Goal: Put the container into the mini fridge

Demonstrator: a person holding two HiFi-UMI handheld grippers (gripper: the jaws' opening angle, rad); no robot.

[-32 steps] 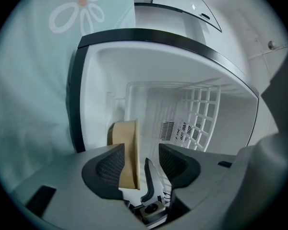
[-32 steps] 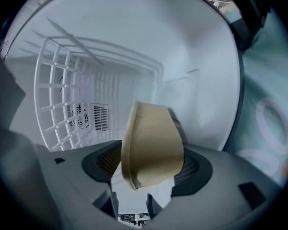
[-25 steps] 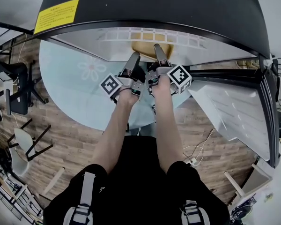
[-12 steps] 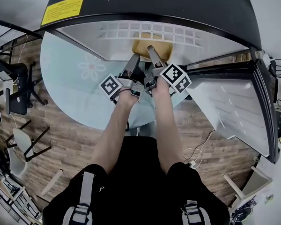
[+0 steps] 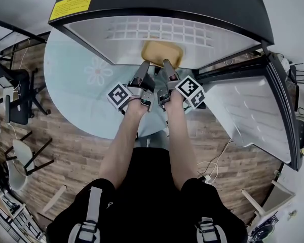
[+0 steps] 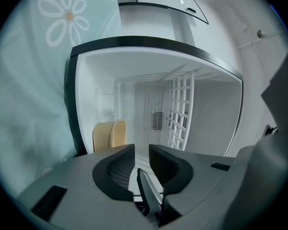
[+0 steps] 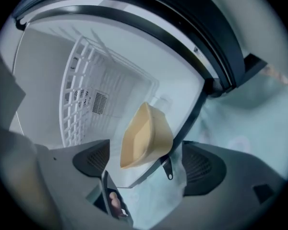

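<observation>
The black-topped mini fridge [image 5: 167, 4] stands open on a pale round mat [image 5: 86, 85] with a flower print, which lies on a wood-plank floor [image 5: 81, 151]. The fridge's white-lined door [image 5: 253, 115] is swung out to the right of the head view. A white wire shelf [image 5: 157, 32] spans the inside. The person's two forearms reach toward the opening side by side. The right gripper [image 7: 146, 164] tilts down toward the fridge floor. Its jaws are wide apart and have just been closing a little; the container shows ahead in the gap between them, and neither pad touches it. The left gripper [image 6: 141, 153] points level into the fridge. Its jaws have just been closing to a narrow gap, with nothing between them. The tan container [image 5: 162, 53] sits on the fridge floor at its front edge, below the shelf, free of both tongs.
</observation>
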